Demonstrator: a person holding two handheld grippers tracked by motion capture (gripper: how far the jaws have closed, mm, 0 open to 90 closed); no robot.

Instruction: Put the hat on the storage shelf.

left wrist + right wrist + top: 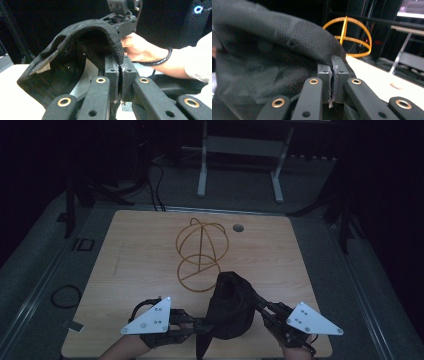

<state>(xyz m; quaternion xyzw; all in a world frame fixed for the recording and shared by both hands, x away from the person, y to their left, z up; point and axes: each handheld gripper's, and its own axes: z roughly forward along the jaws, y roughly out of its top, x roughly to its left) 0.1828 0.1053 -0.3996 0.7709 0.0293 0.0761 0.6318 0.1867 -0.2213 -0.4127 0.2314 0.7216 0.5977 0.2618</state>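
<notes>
A black mesh cap (pixel 231 306) hangs between my two grippers above the table's near edge. My left gripper (pixel 204 324) is shut on its lower left rim; in the left gripper view the rim (pixel 119 53) runs down into the closed jaws (pixel 121 71). My right gripper (pixel 255 301) is shut on the cap's right edge, and in the right gripper view the black fabric (pixel 274 47) drapes over its closed jaws (pixel 333 67). A yellow wire stand (pixel 201 254), shaped like a head form with a ring base, is upright on the wooden table (pixel 140 255) just beyond the cap.
A round grey grommet (pixel 238 227) is set in the table's far side. A white desk frame (pixel 240 155) stands on the floor behind. Cables (pixel 65 296) lie on the floor at the left. The other hand, with a black wristband (pixel 160 60), is seen in the left gripper view.
</notes>
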